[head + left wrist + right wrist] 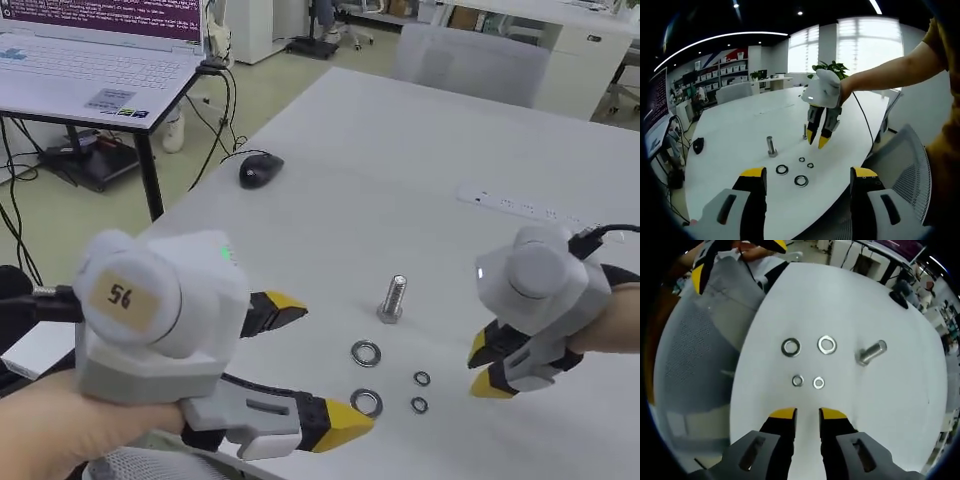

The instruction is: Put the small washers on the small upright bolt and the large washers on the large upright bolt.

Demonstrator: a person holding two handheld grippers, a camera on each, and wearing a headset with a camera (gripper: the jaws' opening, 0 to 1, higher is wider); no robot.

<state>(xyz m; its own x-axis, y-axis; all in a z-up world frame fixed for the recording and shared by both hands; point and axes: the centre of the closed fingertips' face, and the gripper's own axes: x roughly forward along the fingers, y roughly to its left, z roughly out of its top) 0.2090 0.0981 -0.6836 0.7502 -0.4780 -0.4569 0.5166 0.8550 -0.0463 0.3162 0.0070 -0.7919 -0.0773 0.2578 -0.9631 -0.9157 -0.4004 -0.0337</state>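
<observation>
White counter [330, 150] in a bright office, all the hardware sitting loose on top

So the large bolt [392, 298] stands head-down around mid-counter, shiny, threads pointing up. The two large washers [365, 352] lie flat just in front of it, and the two small washers [422, 378] lie flat right beside those, way thinner rings. The small bolt [804, 131] is a skinny upright stub further back in the left gripper view, just beside the right tongs [820, 140] and honestly hard to make out. The left tongs [315, 365] are spread wide near the front edge with nothing between them. The right tongs hover above the counter near the small washers, tips nearly together with a narrow gap, also empty. A mouse [260, 170] sits at the far side, and a laptop [90, 50] is cut off by the frame.
</observation>
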